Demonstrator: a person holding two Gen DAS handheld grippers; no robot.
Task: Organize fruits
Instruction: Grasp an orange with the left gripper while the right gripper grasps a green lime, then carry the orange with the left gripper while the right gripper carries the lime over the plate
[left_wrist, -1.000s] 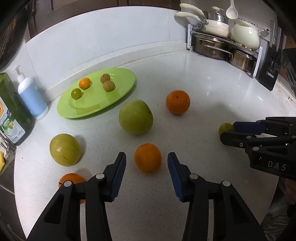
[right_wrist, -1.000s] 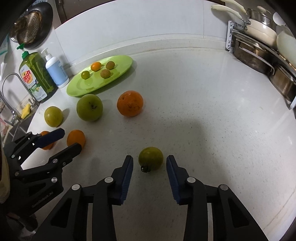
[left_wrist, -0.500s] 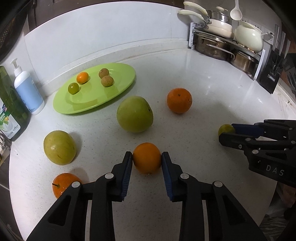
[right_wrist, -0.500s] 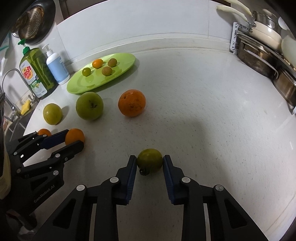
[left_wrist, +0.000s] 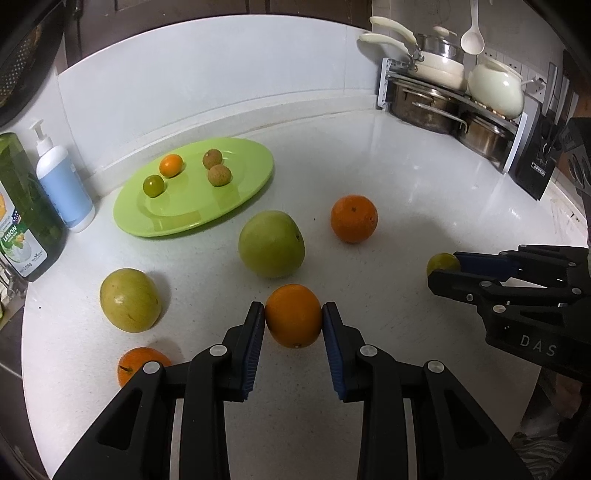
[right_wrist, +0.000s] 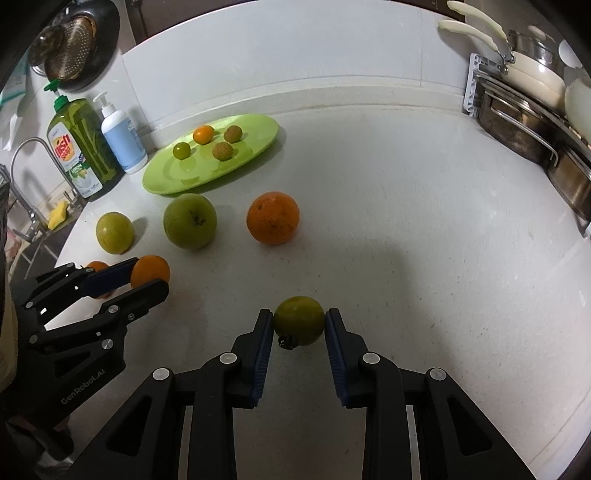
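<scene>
1. Left wrist view. The left gripper (left_wrist: 293, 319) is clamped on a small orange (left_wrist: 293, 315), with both blue pads pressed against its sides. The fruit sits on the white counter (left_wrist: 406, 206); I cannot tell any lift from here.
2. Same view, surroundings. The green plate (left_wrist: 240, 199) lies well beyond, near the back wall, and carries four small fruits. Loose on the counter: a large green fruit (left_wrist: 271, 243) between the held orange and the plate, a bigger orange (left_wrist: 354, 218), a yellow-green fruit (left_wrist: 130, 300) and another orange (left_wrist: 136, 365) near the left finger. The right gripper (left_wrist: 448, 267) shows at the right edge, closed on a small green fruit (left_wrist: 441, 263).
3. Right wrist view. The right gripper is closed on that small green fruit, its dark stem end facing the camera. The pads touch both sides and the fruit is low over the counter; contact underneath is unclear.
4. Same view. The plate stands far off to the upper left, with the large green fruit and the bigger orange lying between it and the gripper.
5. Judgement: the step in hand is the grasp, apparently finished on both sides.
6. Next move calls for lifting both fruits clear, then carrying them over the loose fruit to bare parts of the plate. The round fruits could slip or roll on release, so setting them down low seems wise.
</scene>
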